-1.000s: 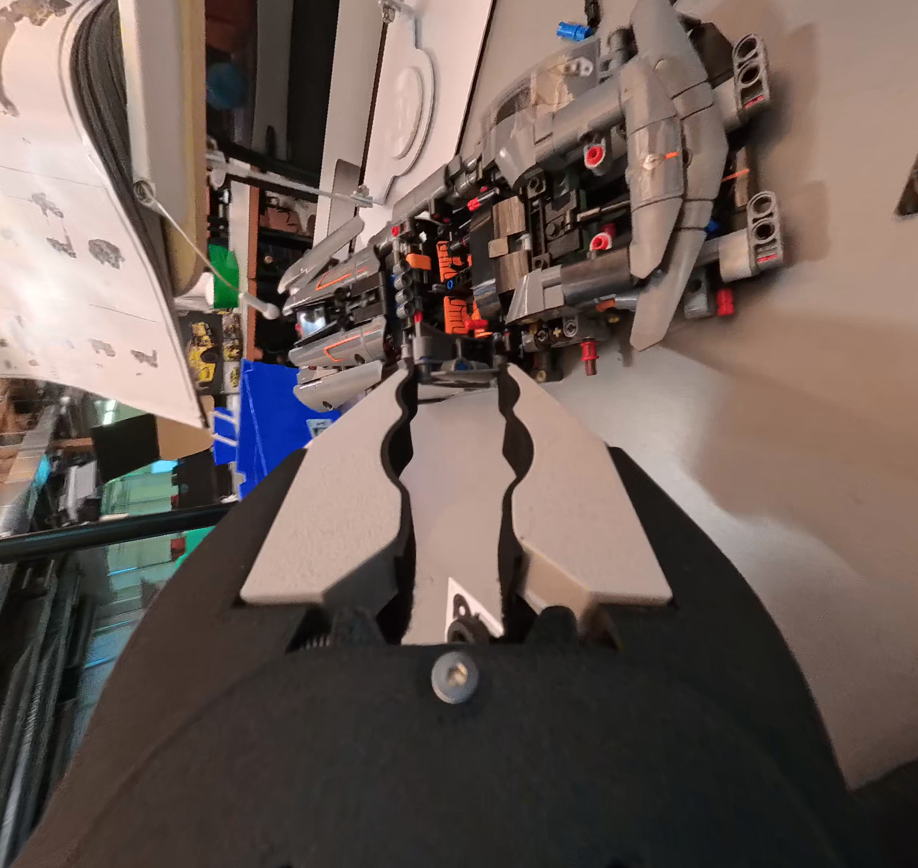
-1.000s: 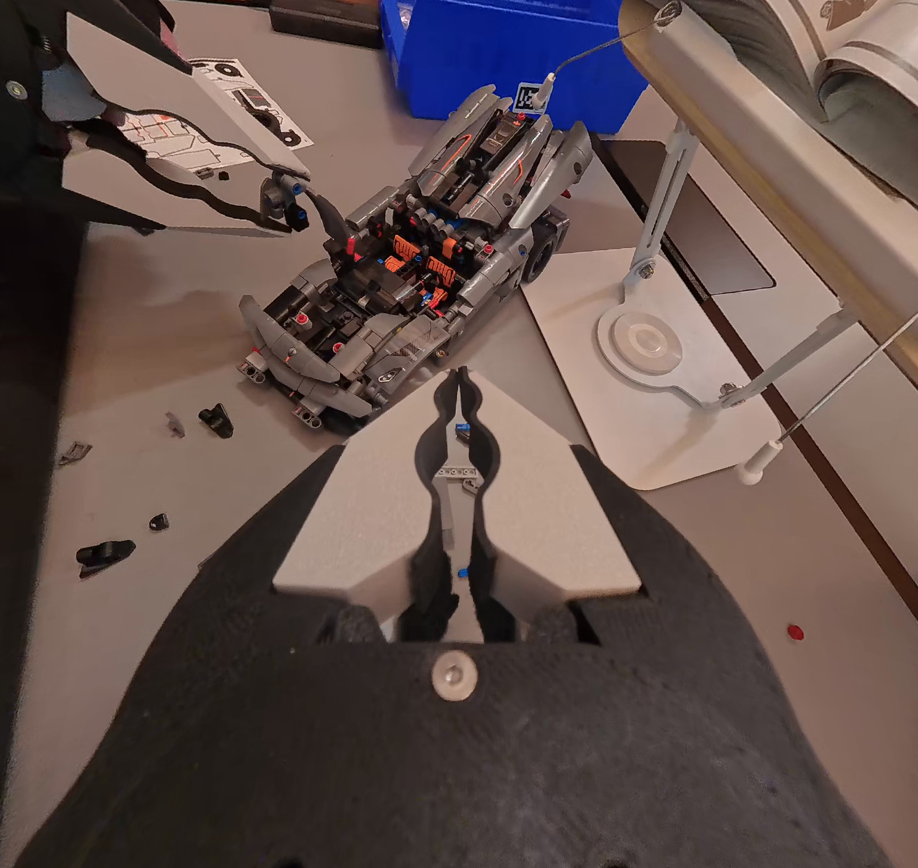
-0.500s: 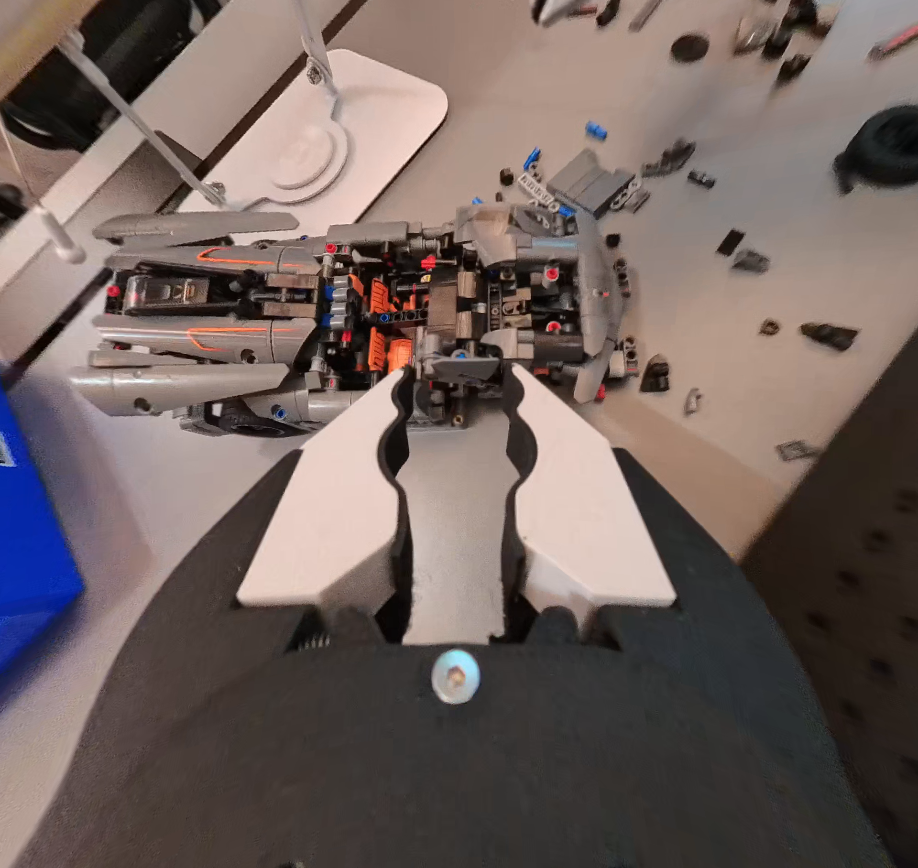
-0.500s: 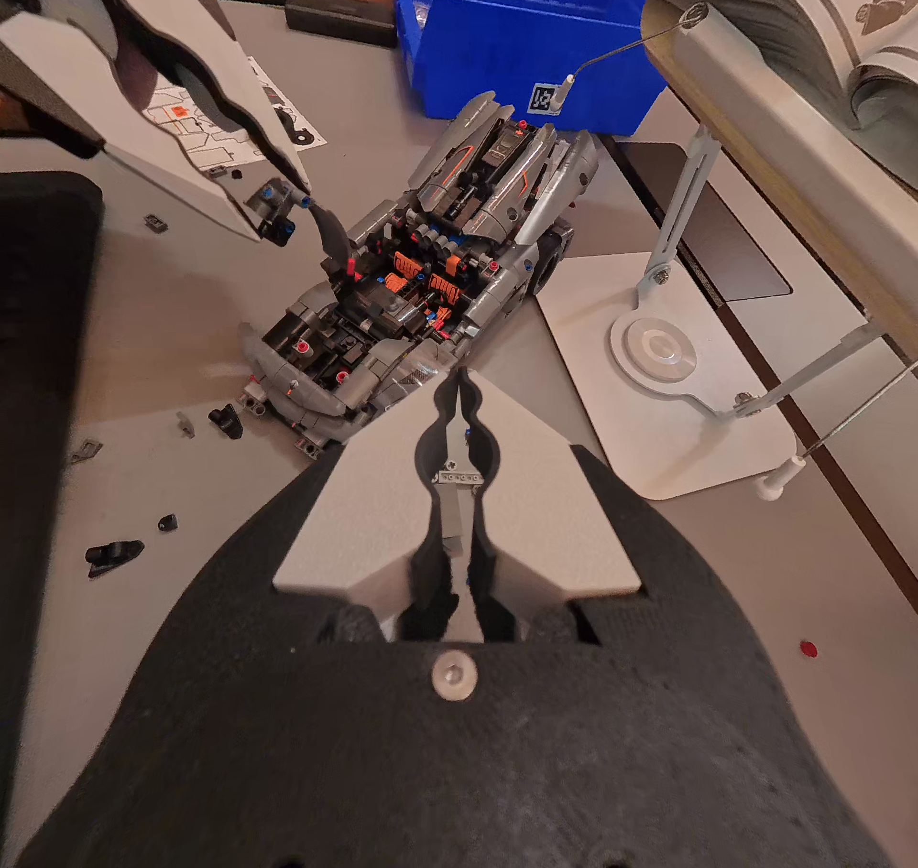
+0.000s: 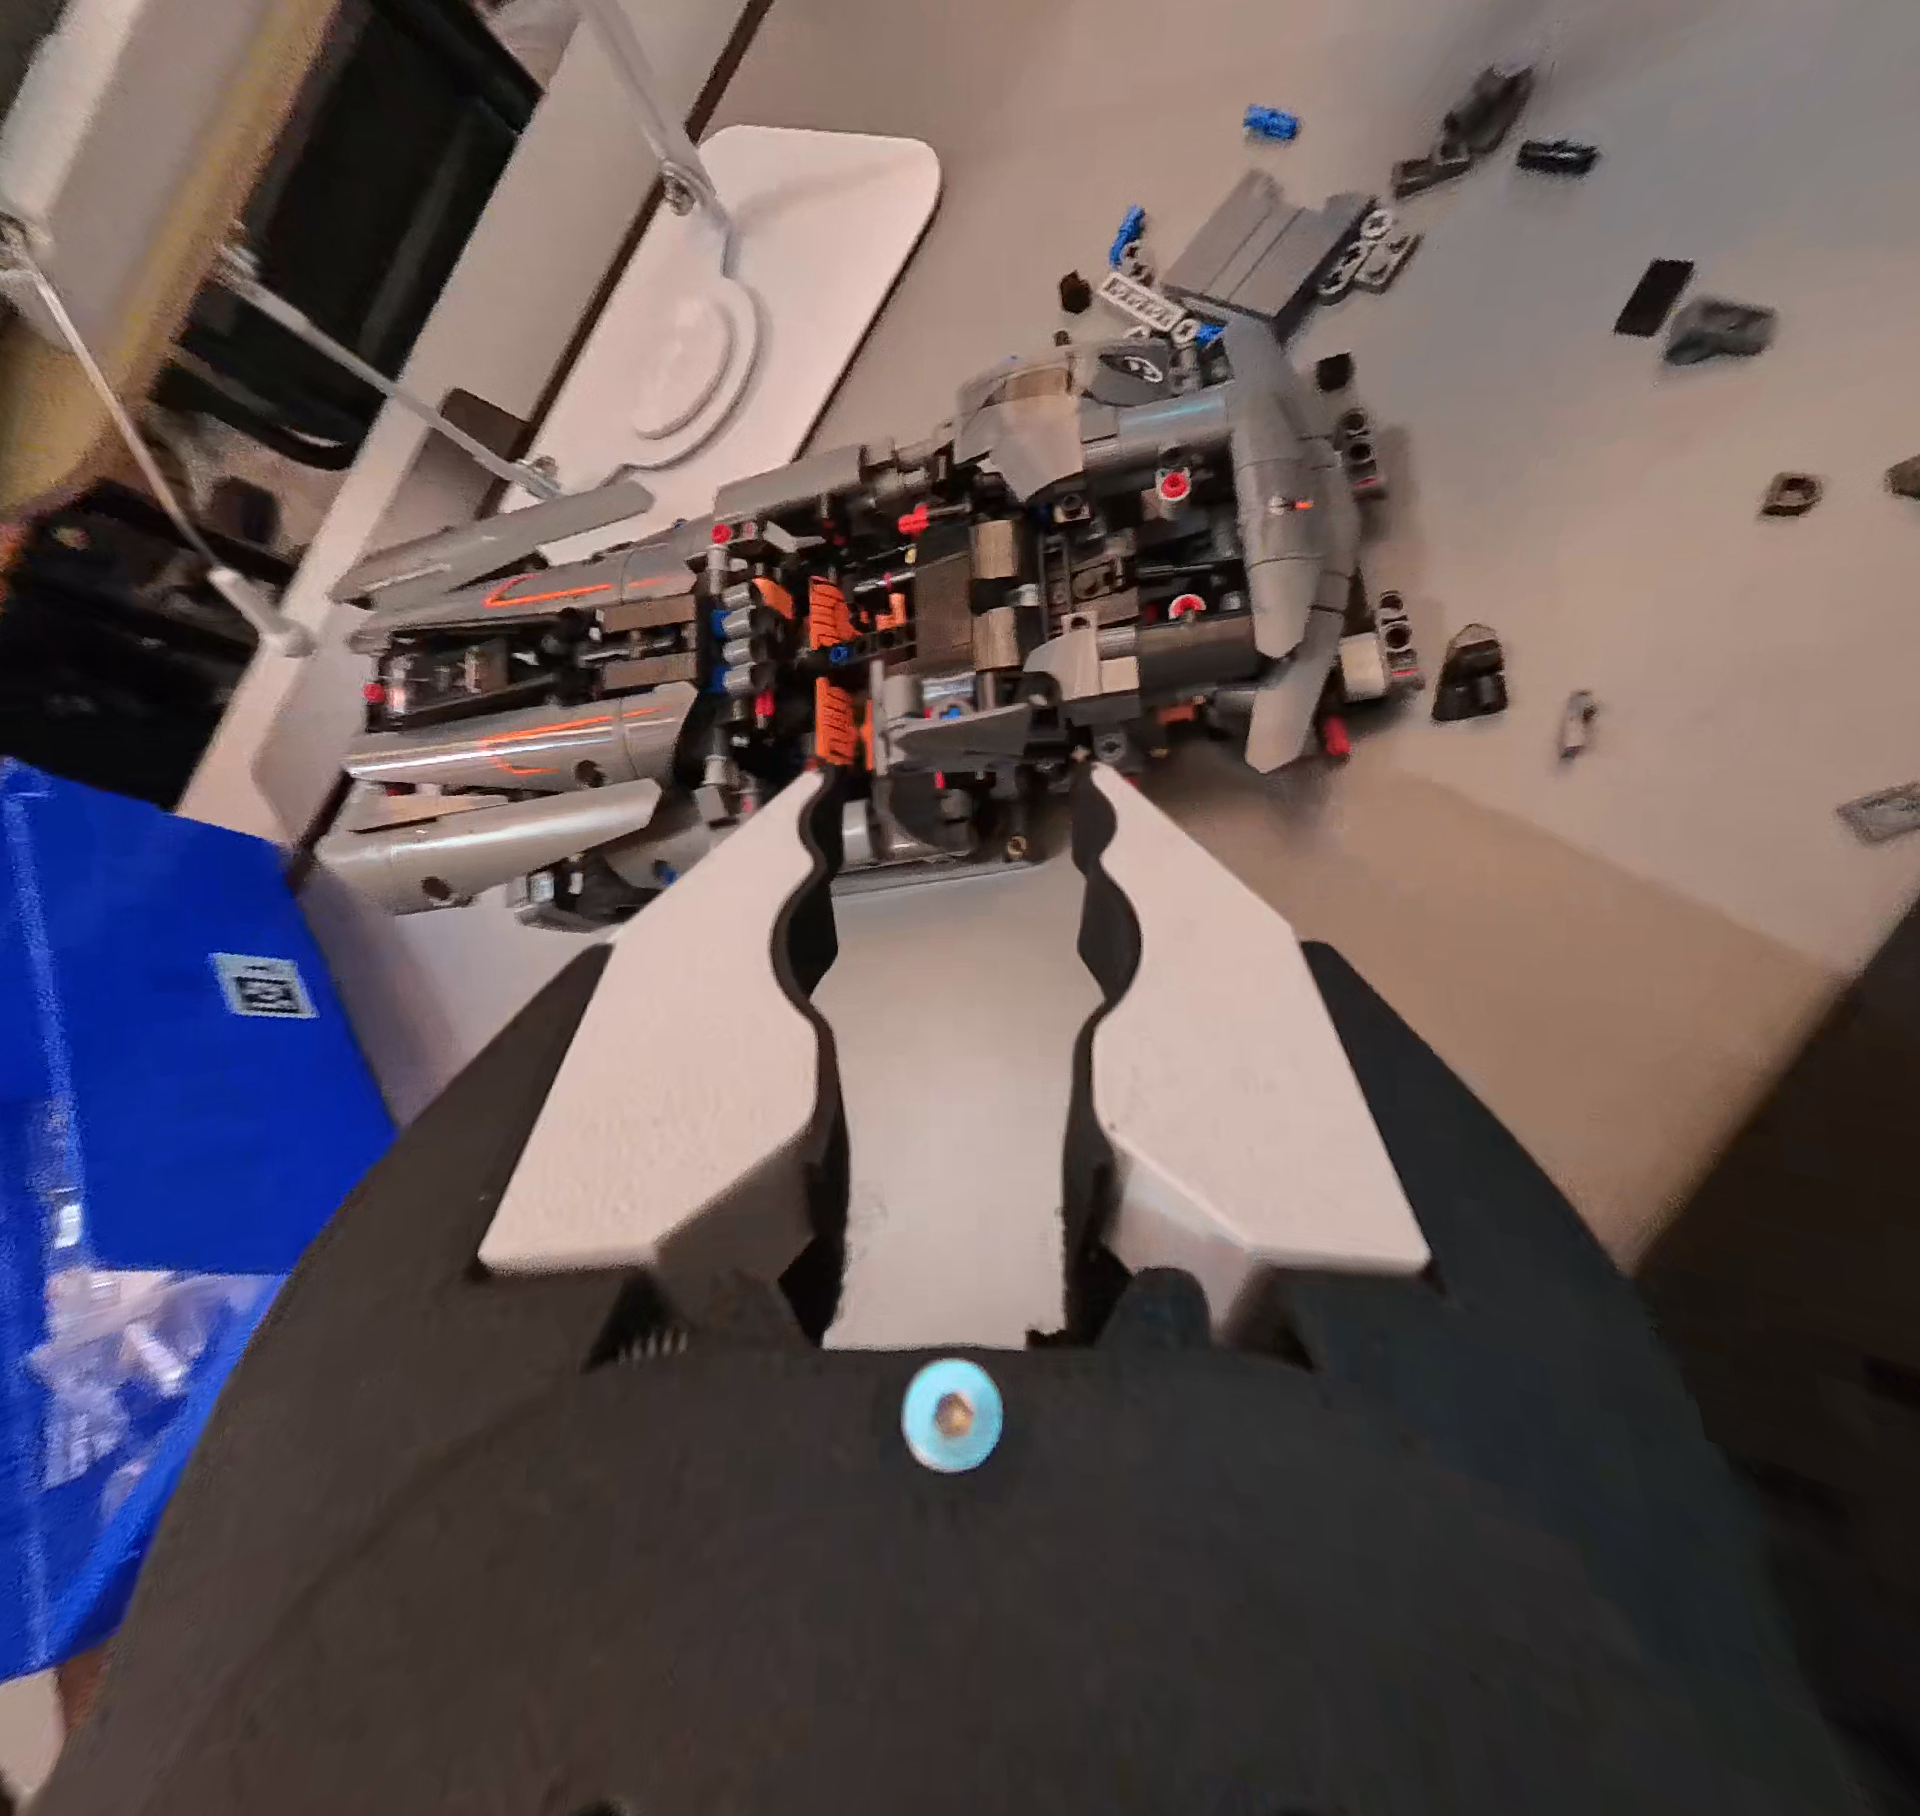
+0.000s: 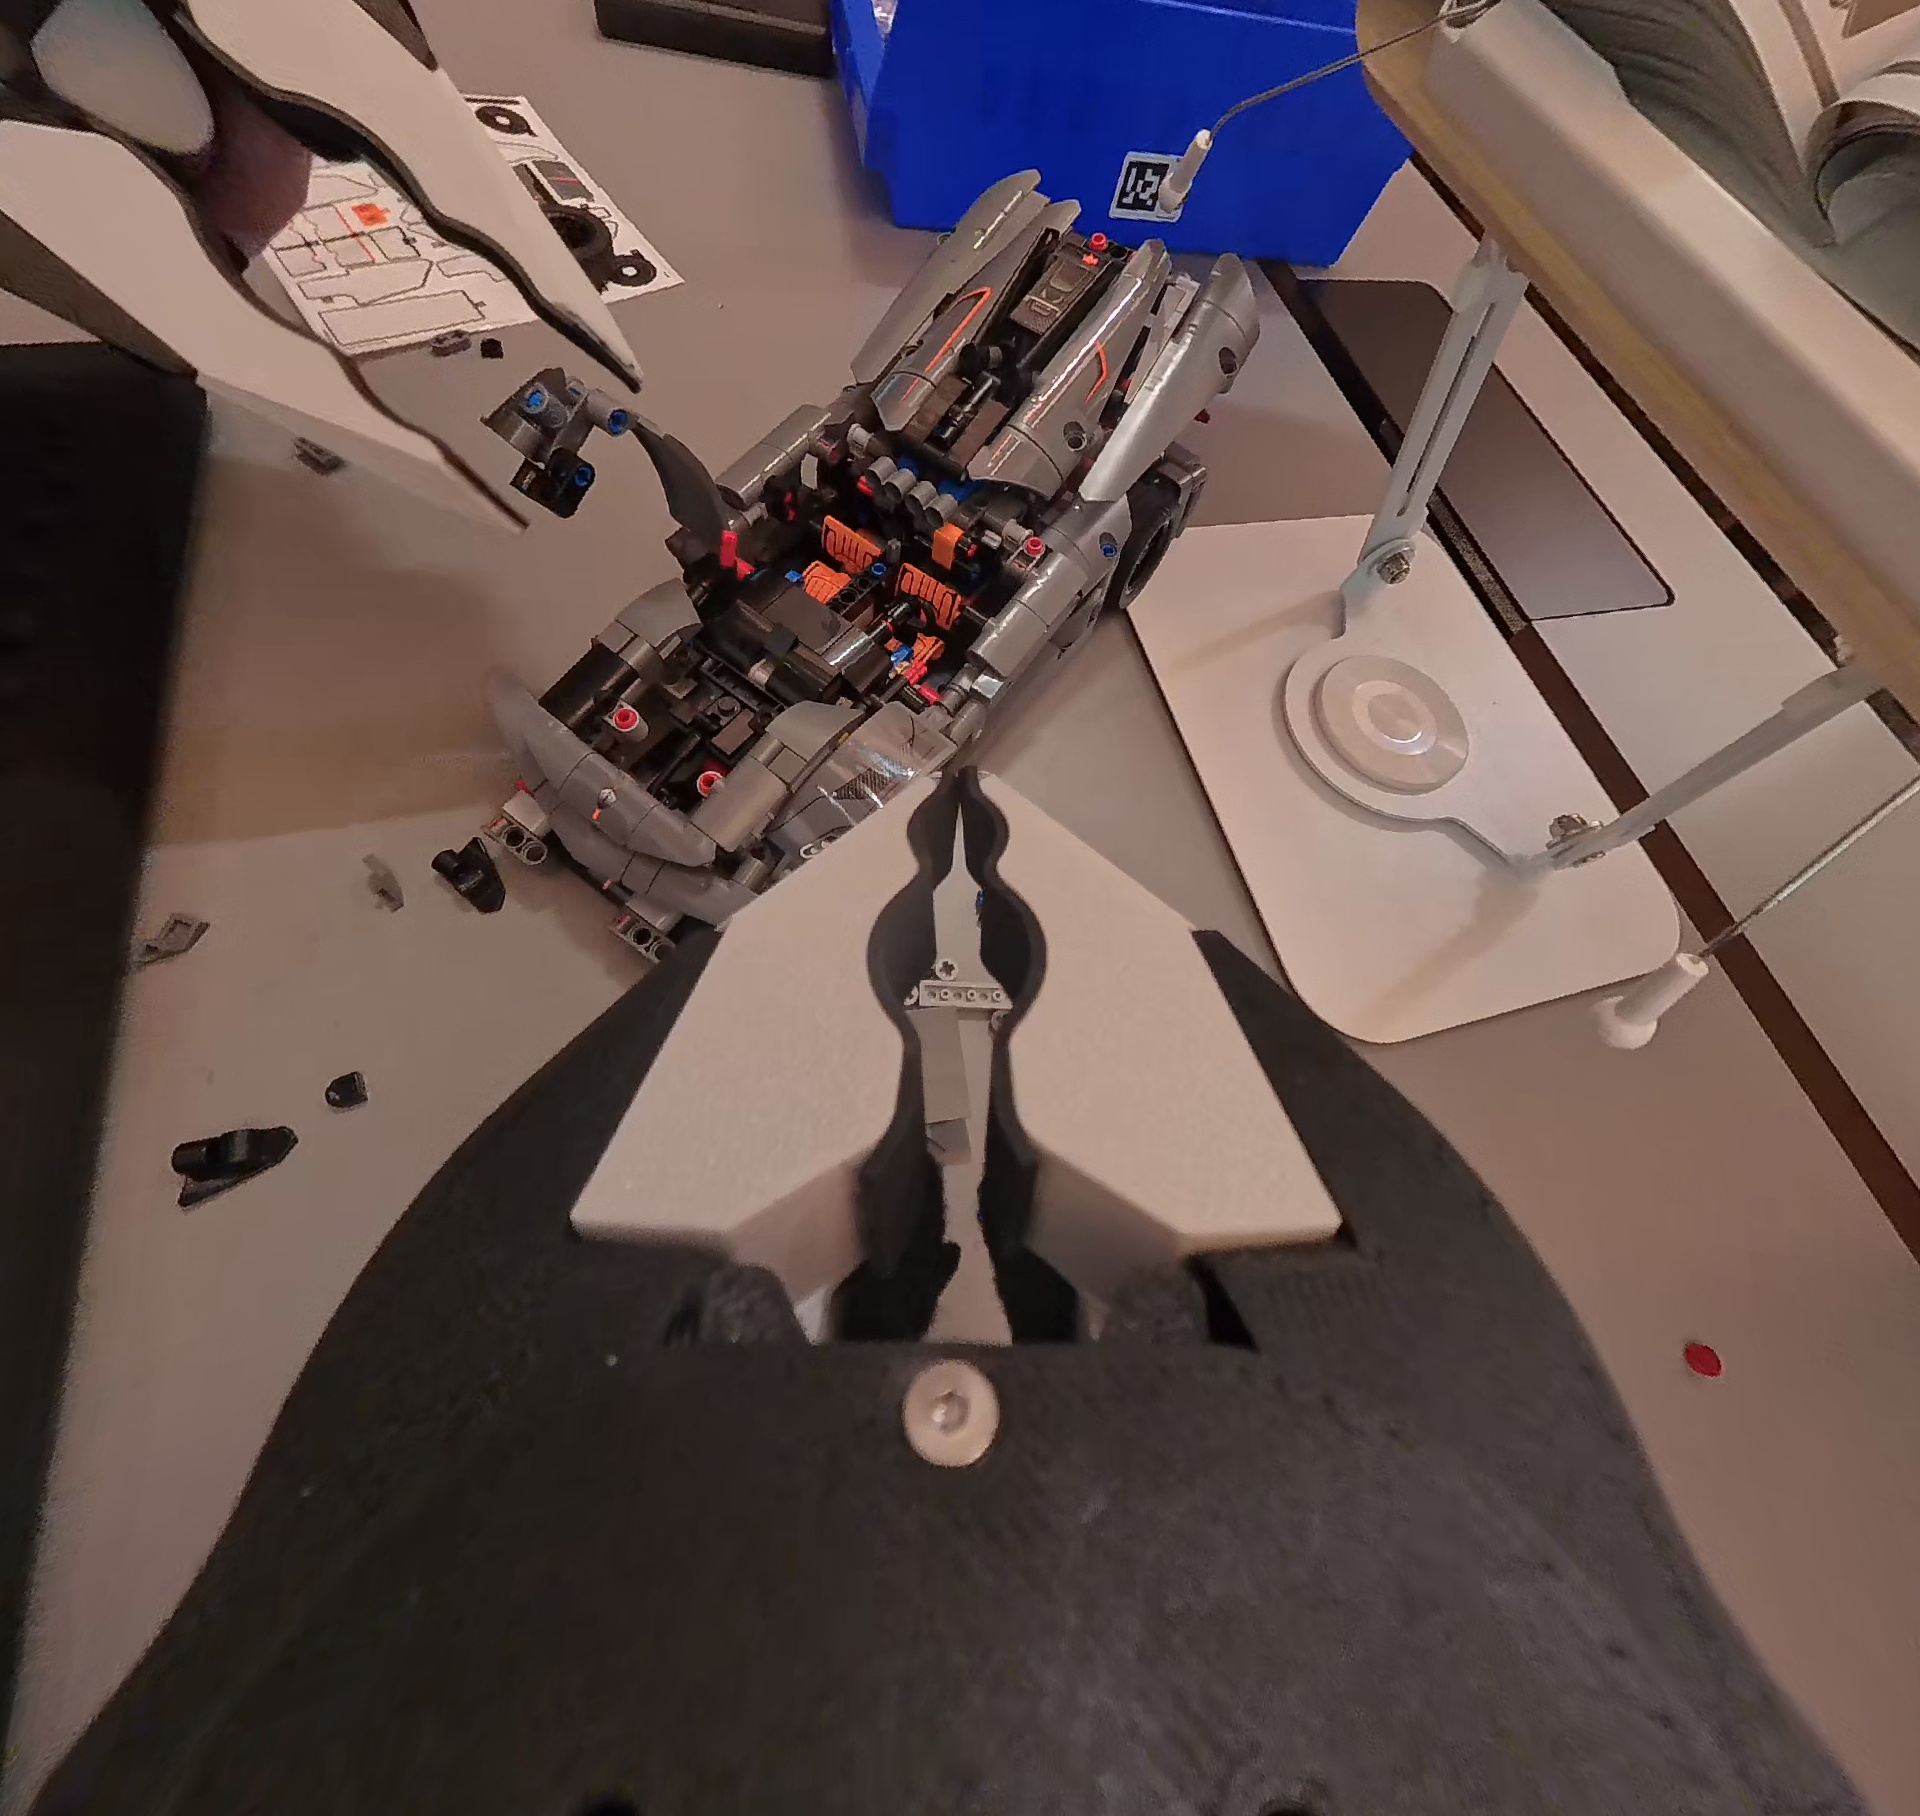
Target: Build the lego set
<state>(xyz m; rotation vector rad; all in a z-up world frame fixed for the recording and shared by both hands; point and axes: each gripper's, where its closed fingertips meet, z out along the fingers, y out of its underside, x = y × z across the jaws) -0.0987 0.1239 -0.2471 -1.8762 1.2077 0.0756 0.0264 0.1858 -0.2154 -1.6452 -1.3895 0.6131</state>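
1. A half-built grey toy car (image 6: 883, 582) with orange seats and black insides sits in the middle of a grey table (image 6: 312, 644). Its nose points toward the near left in the right wrist view.
2. The left gripper (image 5: 951, 779) hangs above the car's near side with its two pale fingers set apart. It holds a small dark grey piece (image 6: 582, 441) with blue pins and a curved black fin. In the right wrist view this piece sits at the fingertips, just above the car's left side; whether it touches the car is hard to tell.
3. The right gripper (image 6: 961, 790) is low beside the car's near flank. Its fingertips are almost together, and a thin light grey strip (image 6: 956, 1028) sits pinched in the gap farther back between the fingers.
4. Small black and grey loose pieces (image 6: 234, 1153) lie scattered on the table left of the car's nose.
5. A blue bin (image 6: 1091, 73) stands behind the car's tail.
6. A white stand (image 6: 1392, 779) rests right of the car, holding an open booklet (image 6: 1787, 21) above.
7. A sticker sheet (image 6: 416, 260) lies flat at the far left.
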